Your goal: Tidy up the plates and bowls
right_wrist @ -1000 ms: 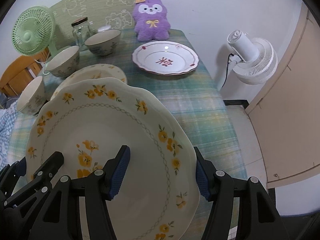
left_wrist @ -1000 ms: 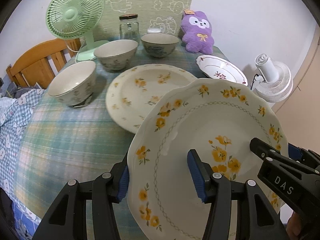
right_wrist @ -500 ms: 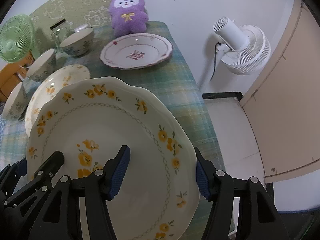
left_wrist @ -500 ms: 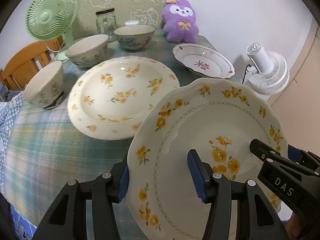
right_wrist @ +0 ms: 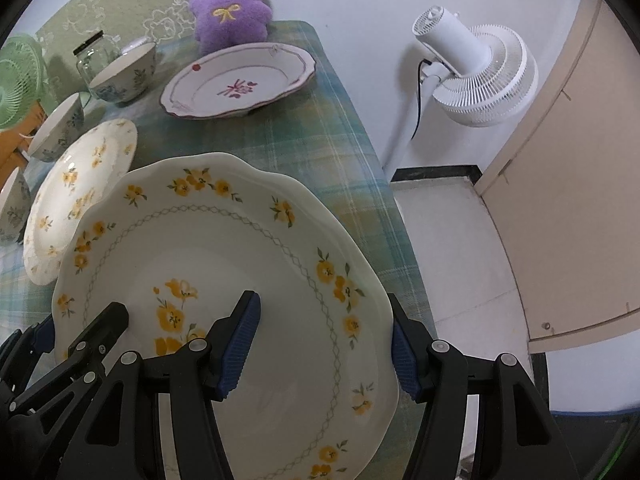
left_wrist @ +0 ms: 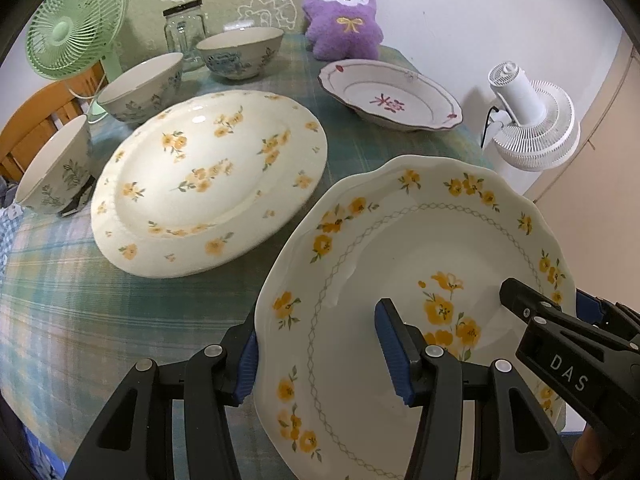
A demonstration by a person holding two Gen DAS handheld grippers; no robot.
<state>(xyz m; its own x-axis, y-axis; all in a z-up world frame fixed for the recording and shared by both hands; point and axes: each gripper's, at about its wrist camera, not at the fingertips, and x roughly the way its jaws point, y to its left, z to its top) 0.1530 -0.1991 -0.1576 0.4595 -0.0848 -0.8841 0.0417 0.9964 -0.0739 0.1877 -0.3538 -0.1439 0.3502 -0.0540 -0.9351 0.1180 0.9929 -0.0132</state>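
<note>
I had the scalloped plate (left_wrist: 420, 280) off the counter (left_wrist: 80, 300), carried between both tools at the near right. My left tool (left_wrist: 316, 354) was clamped on its left rim, 1 pad under the edge and 1 on the face. My right tool (right_wrist: 324, 344) gripped the right rim the same way.

Little looked done, by my reading. The big plate (left_wrist: 208, 184) lay flat at the middle of the counter, alone, with nothing stacked on it. The red-trimmed plate (left_wrist: 390, 100) sat apart at the far right, in front of the purple plush (left_wrist: 342, 20). 3 bowls (left_wrist: 140, 88) stood separately along the far left, none nested, beside the jar (left_wrist: 184, 36) and the green fan (left_wrist: 72, 28).

So 3 plates were left to stack and 3 bowls to nest, I judged, and the plate I held seemed bound for the big plate.

Both tools pointed steeply down at the counter from the near edge, side by side, with the plate tilted, its far rim higher. It hung just right of the big plate, not touching it.
</note>
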